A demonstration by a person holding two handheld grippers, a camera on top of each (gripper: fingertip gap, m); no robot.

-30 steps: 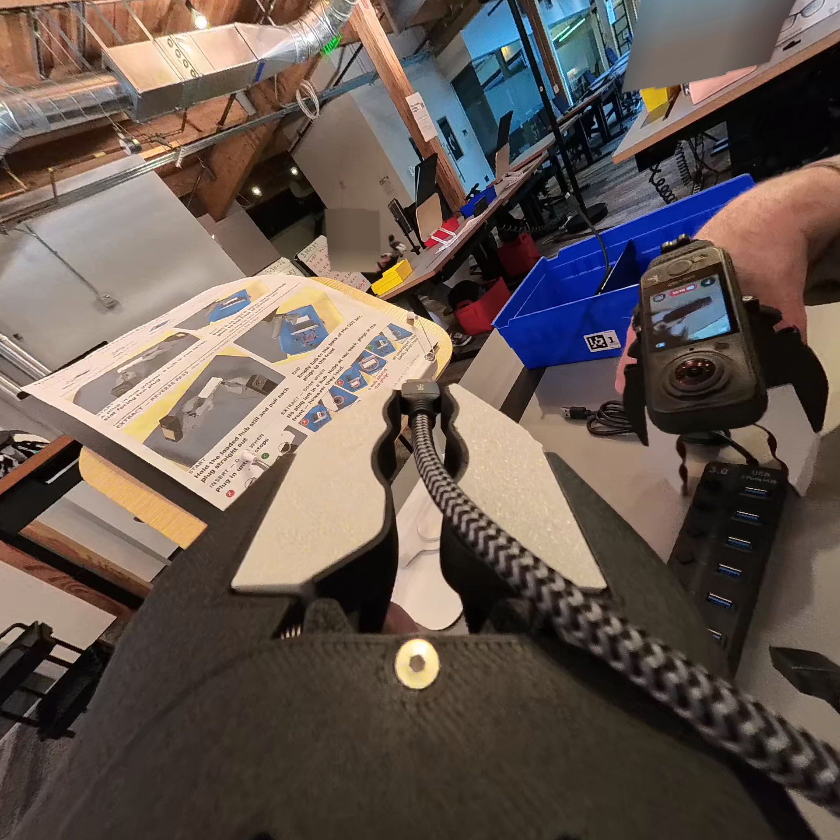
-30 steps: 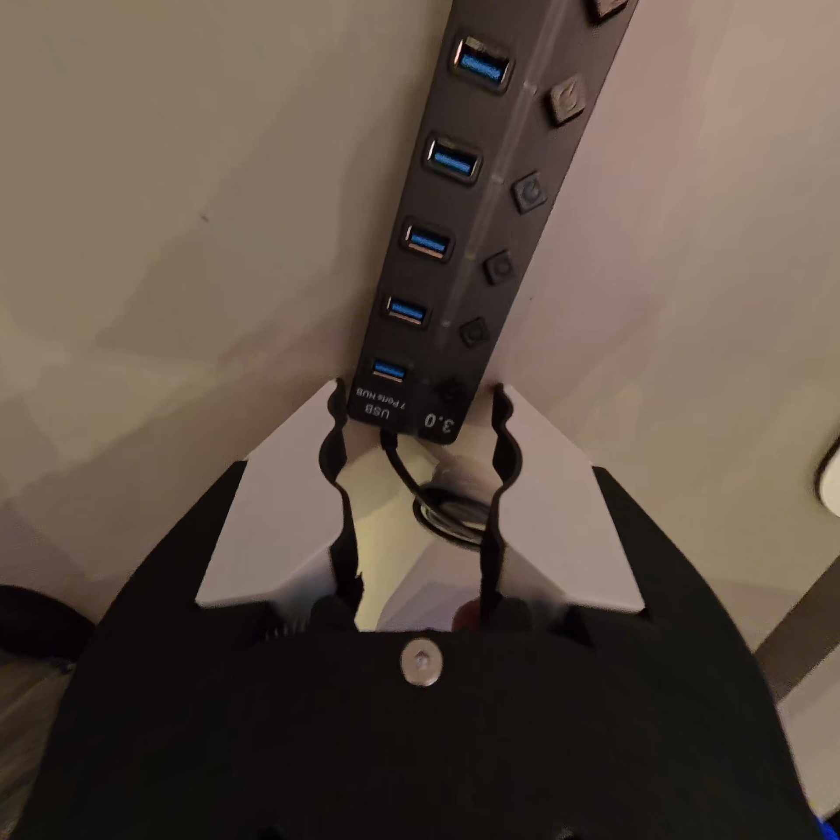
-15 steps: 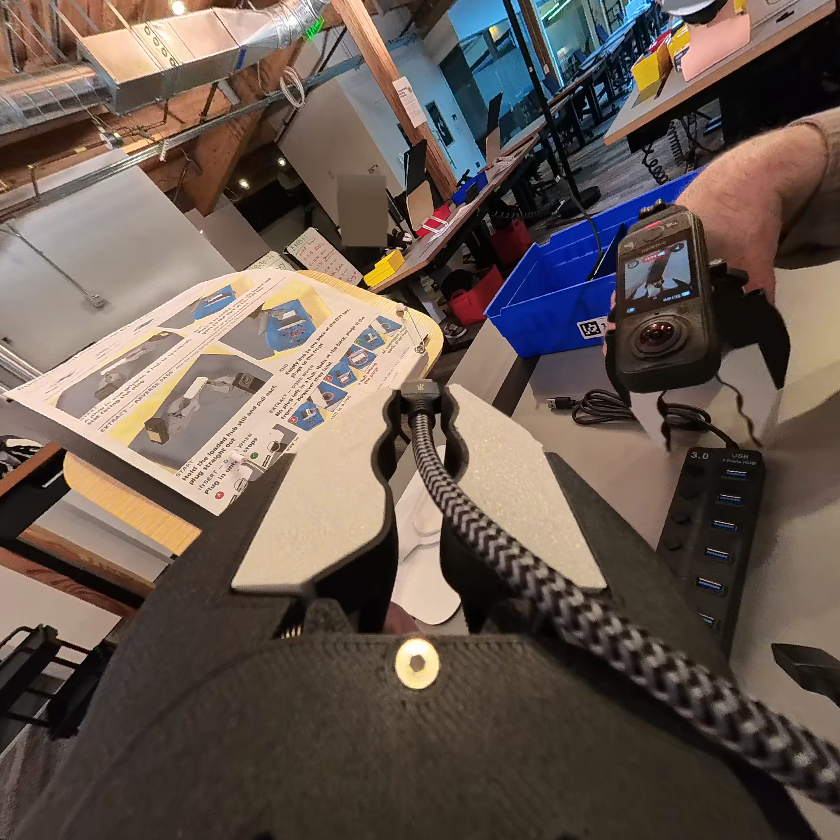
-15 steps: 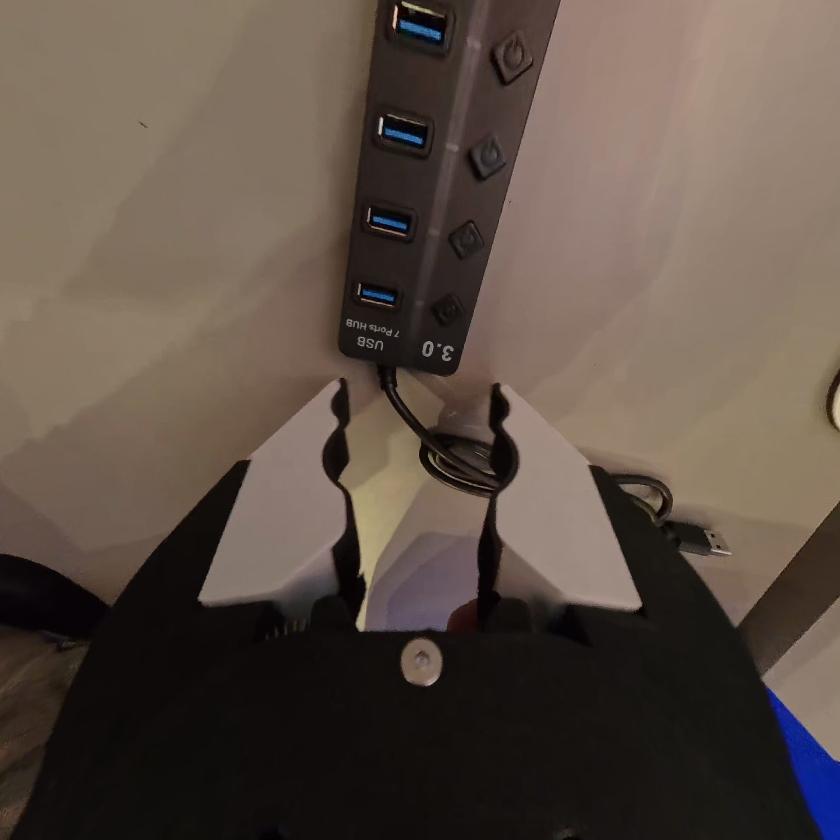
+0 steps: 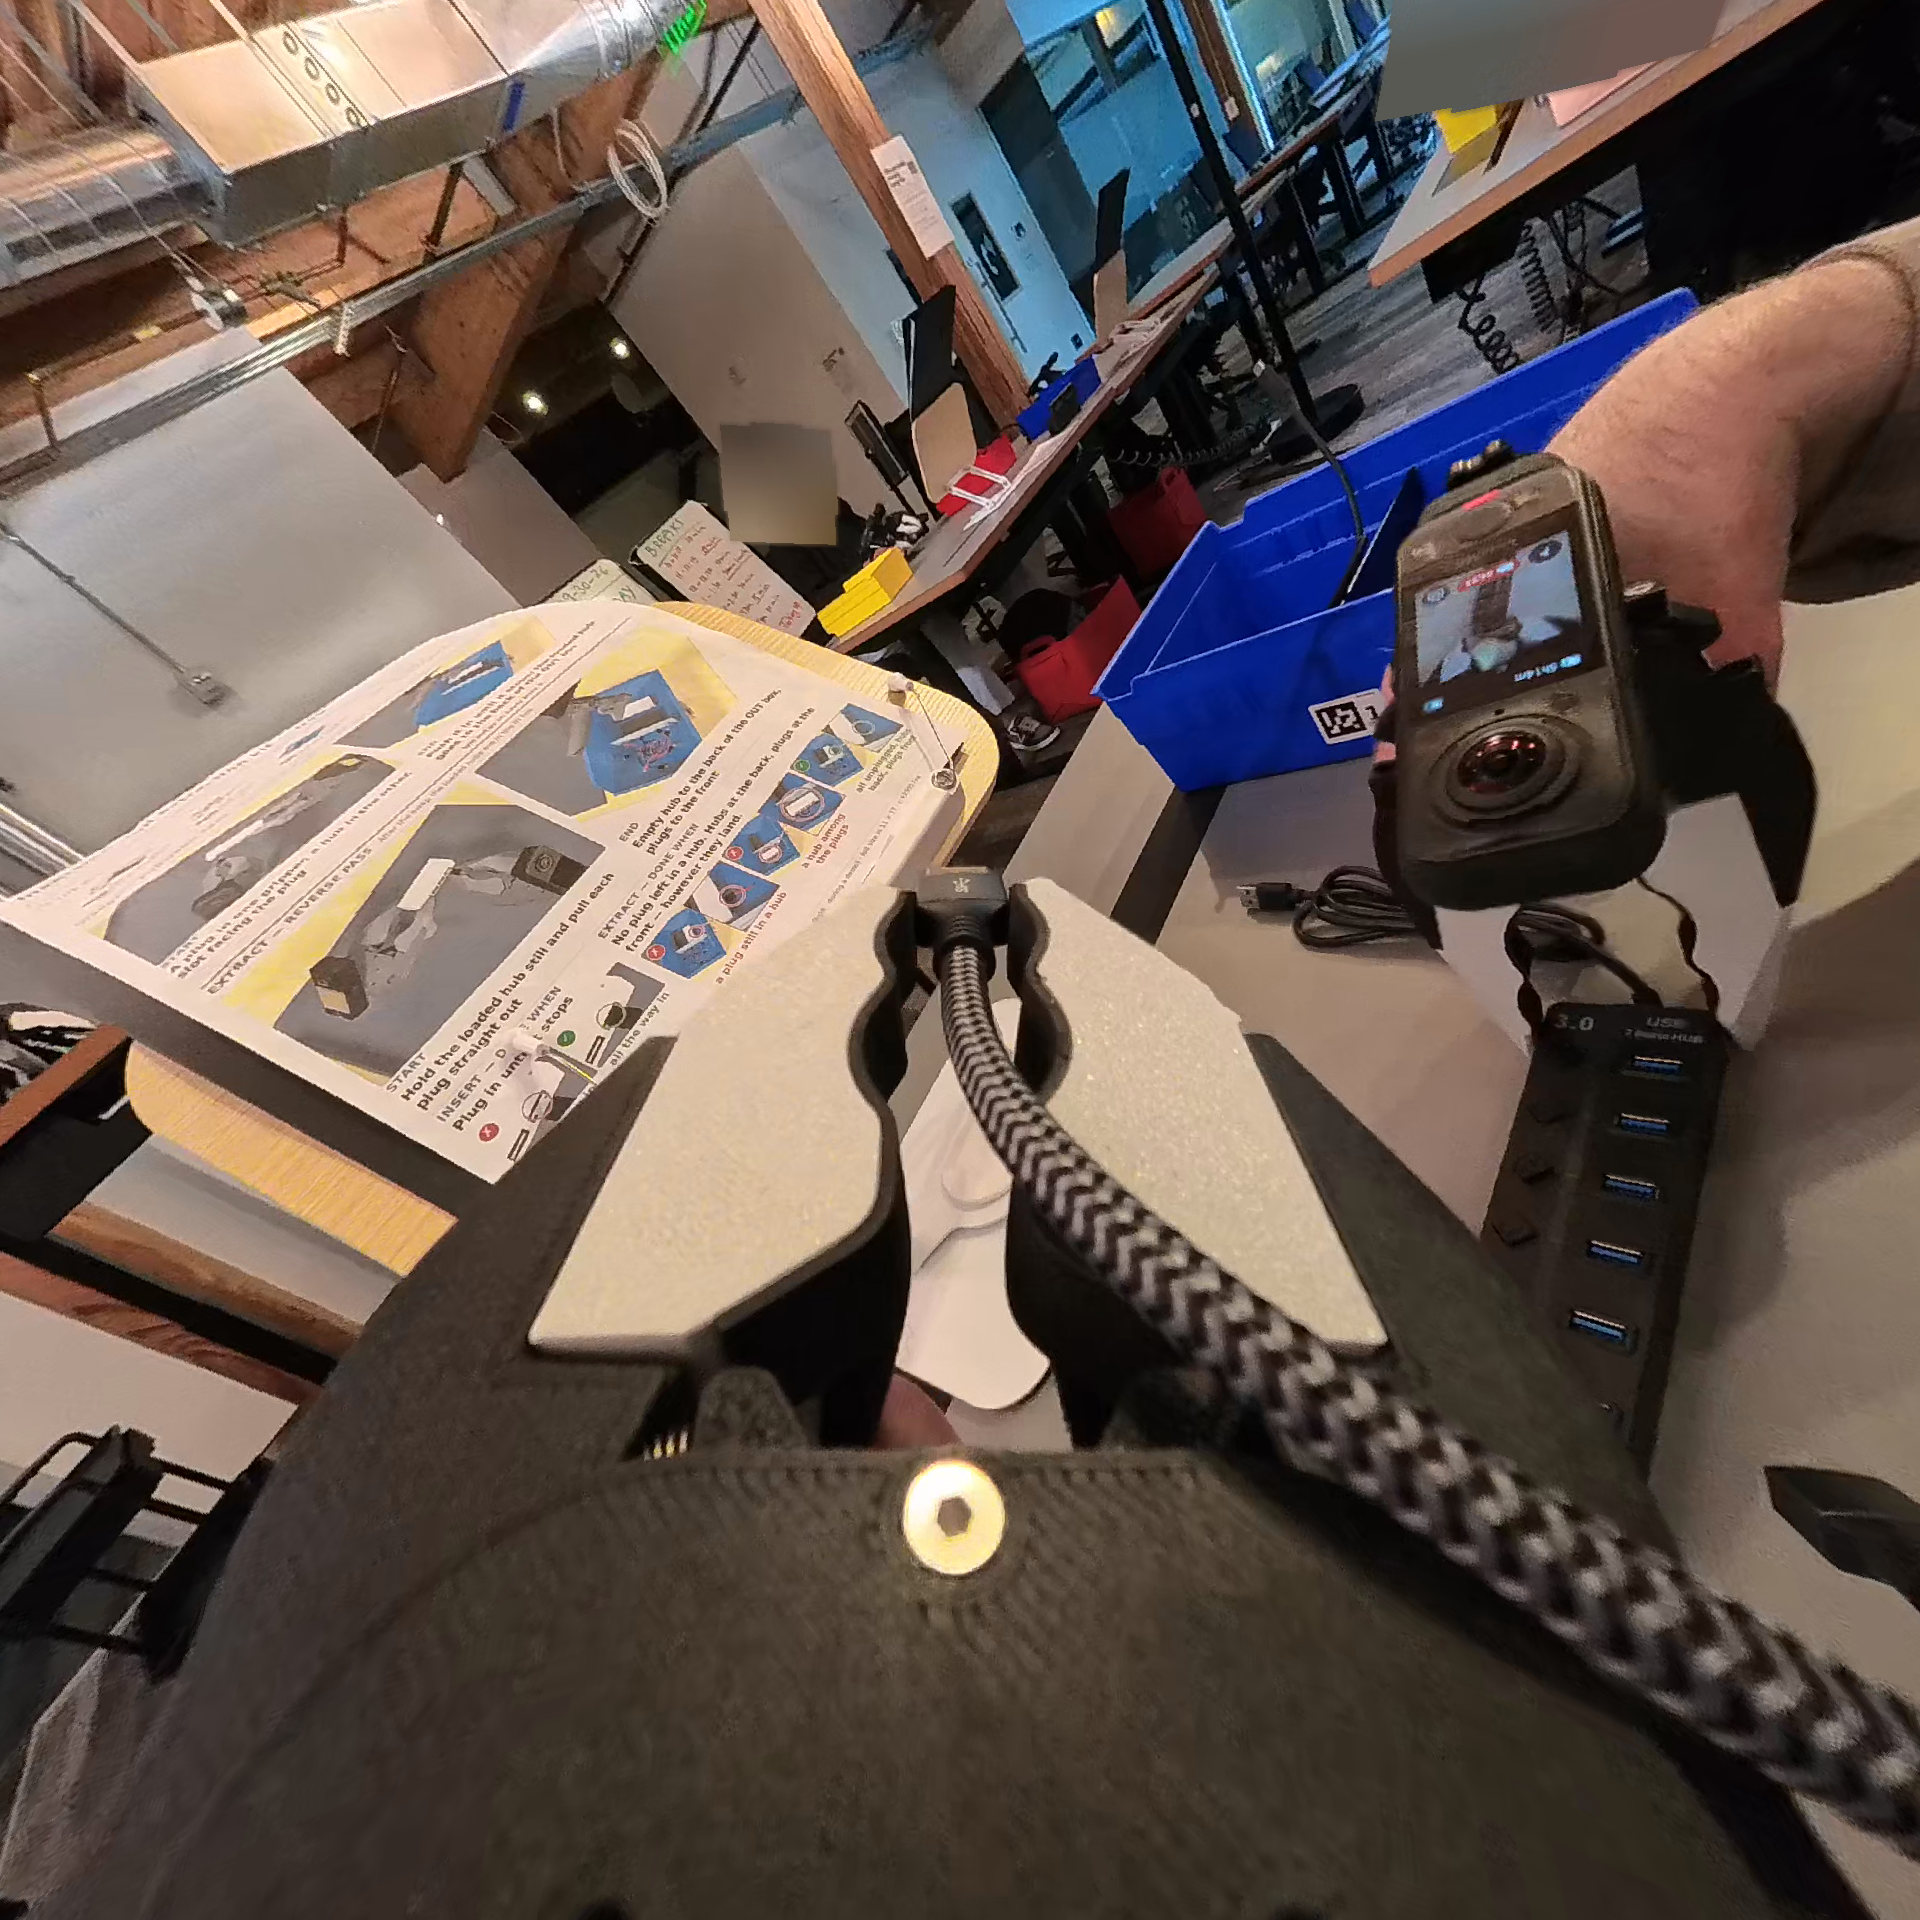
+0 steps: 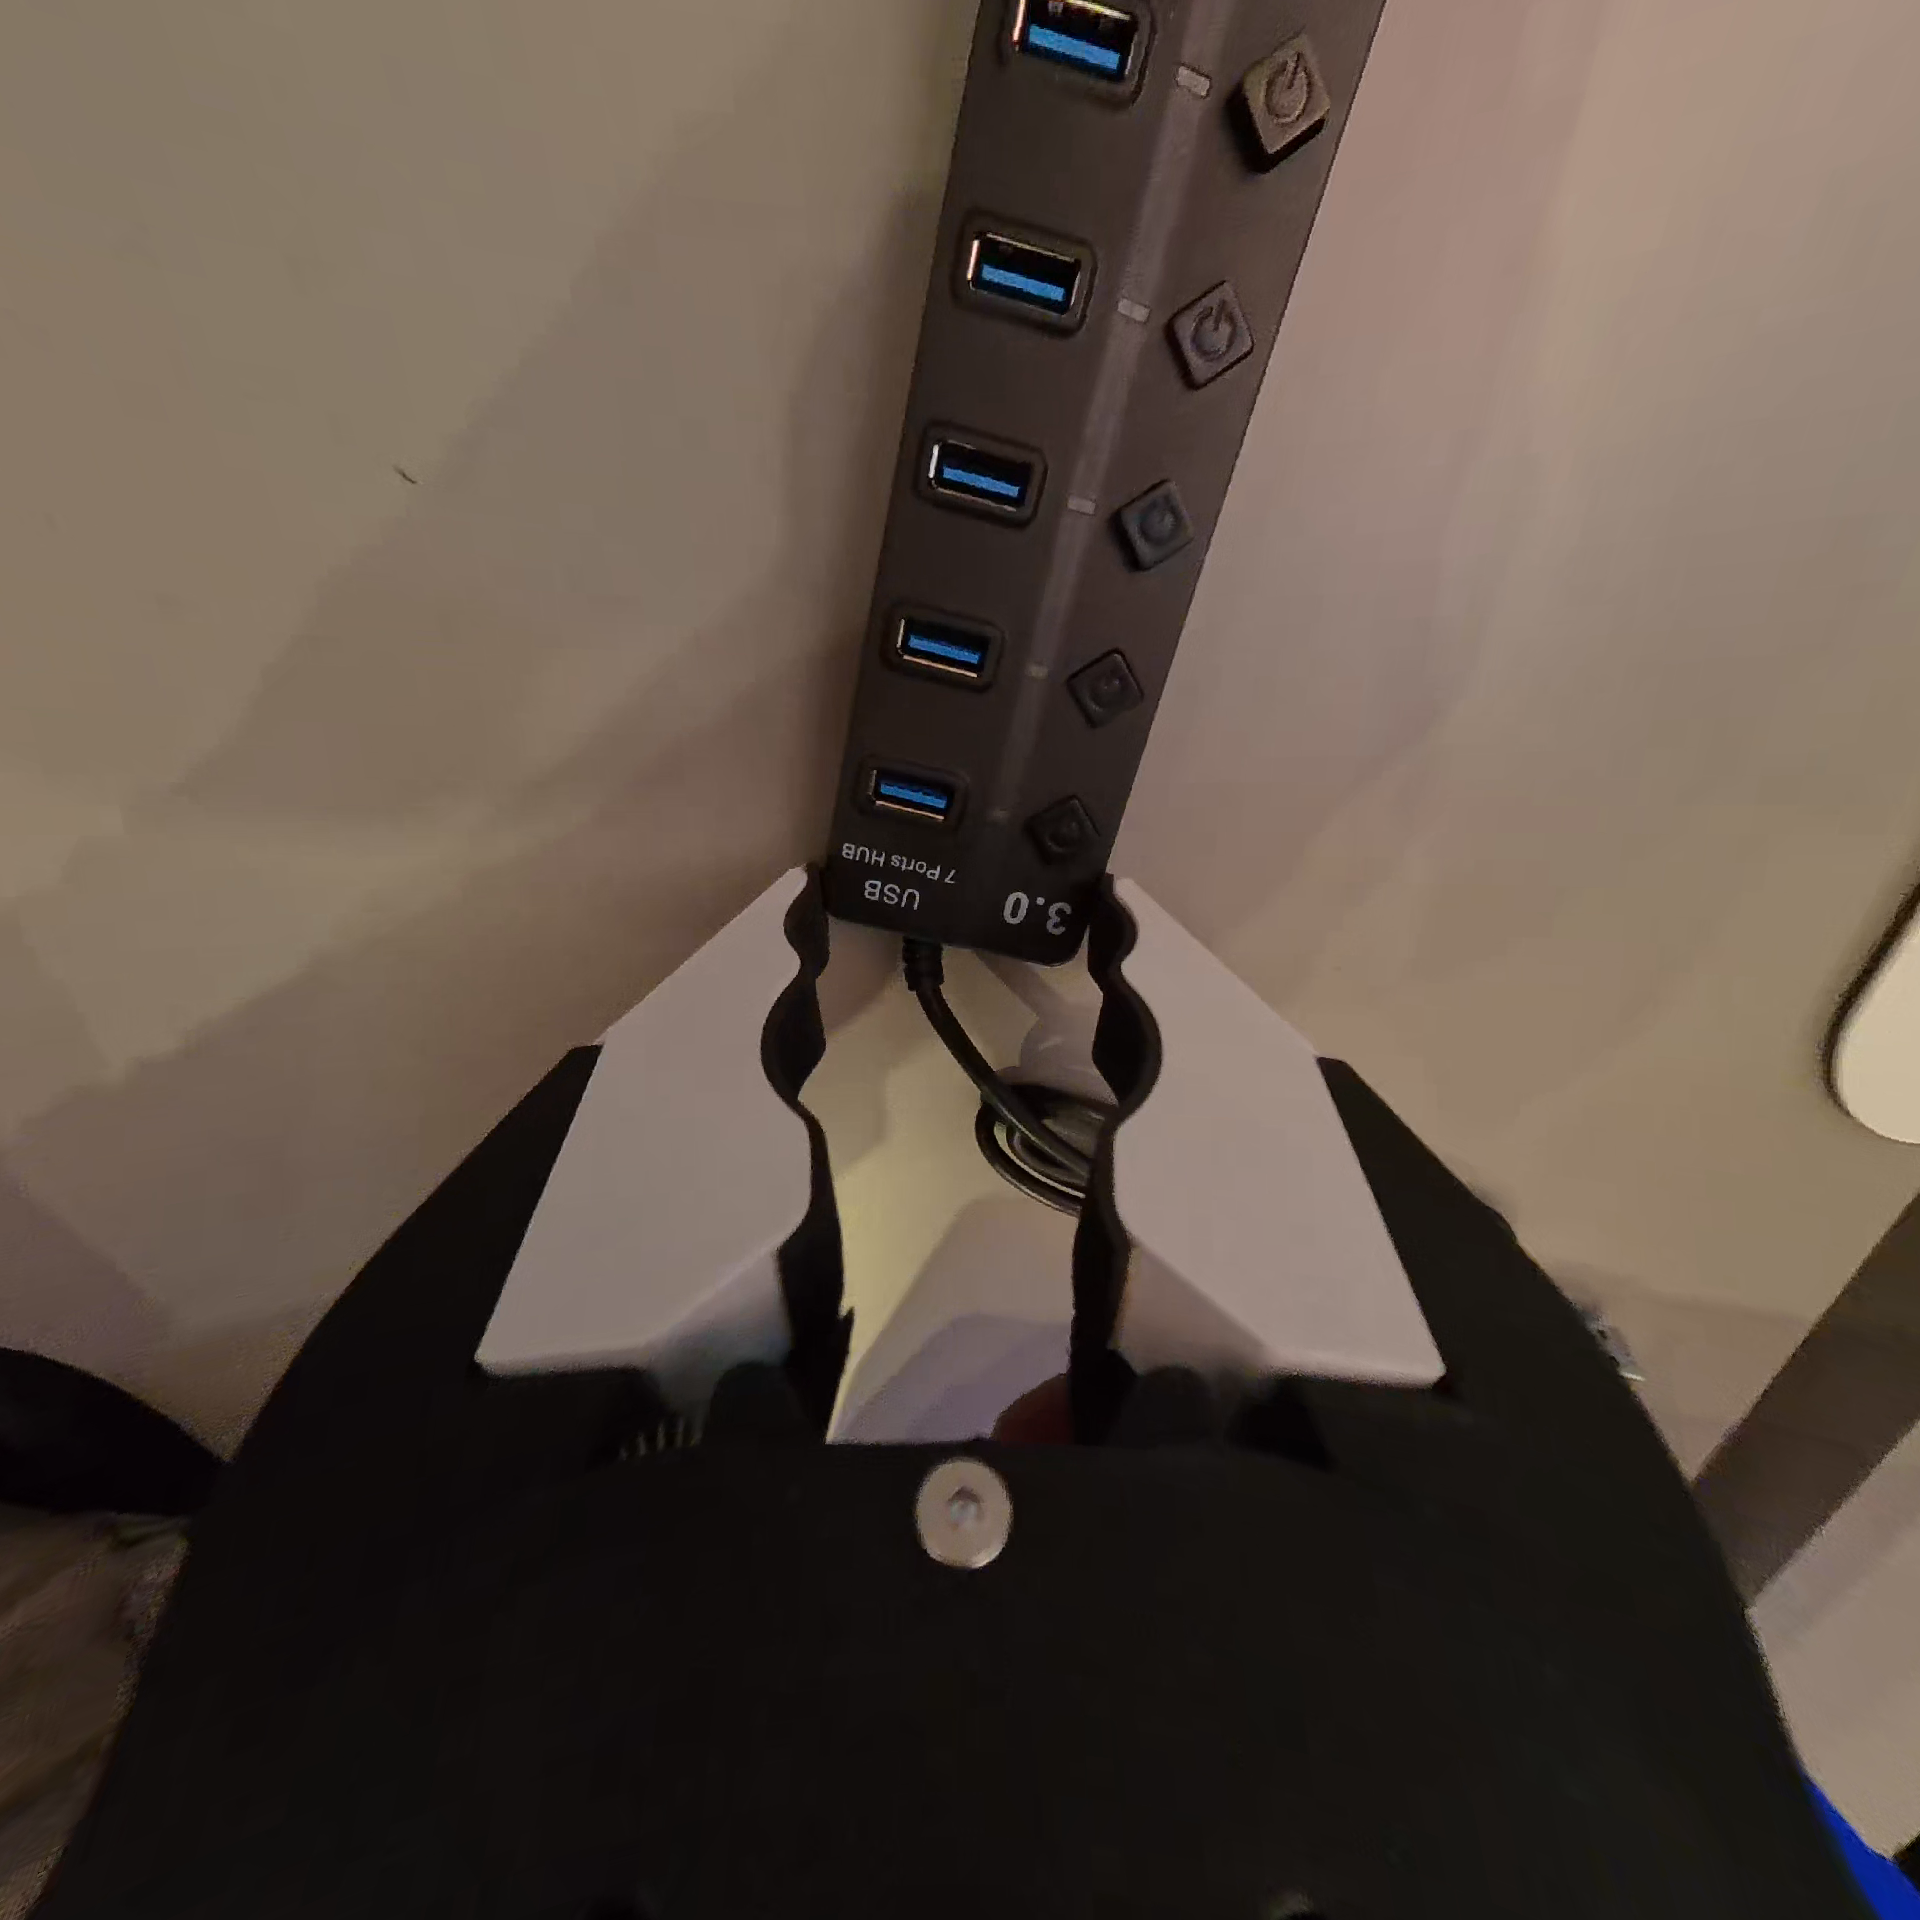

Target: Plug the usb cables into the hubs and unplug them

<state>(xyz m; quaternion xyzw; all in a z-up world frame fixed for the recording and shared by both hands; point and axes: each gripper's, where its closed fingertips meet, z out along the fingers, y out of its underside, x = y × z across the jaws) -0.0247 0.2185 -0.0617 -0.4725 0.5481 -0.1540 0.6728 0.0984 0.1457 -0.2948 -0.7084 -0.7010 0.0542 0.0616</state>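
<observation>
Right gripper (image 6: 961,904), jaws open, straddles the cabled end of the long black multi-port USB hub (image 6: 1023,457) lying on the pale desk (image 6: 416,520), while the left gripper (image 5: 961,904), jaws clamped on the black-and-white braided USB cable (image 5: 1195,1236) behind its plug, is well off it; an unclamped hub likely skids under insertion.

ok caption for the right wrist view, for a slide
Open right gripper straddling the cable end of the black hub, every visible port empty.
</observation>
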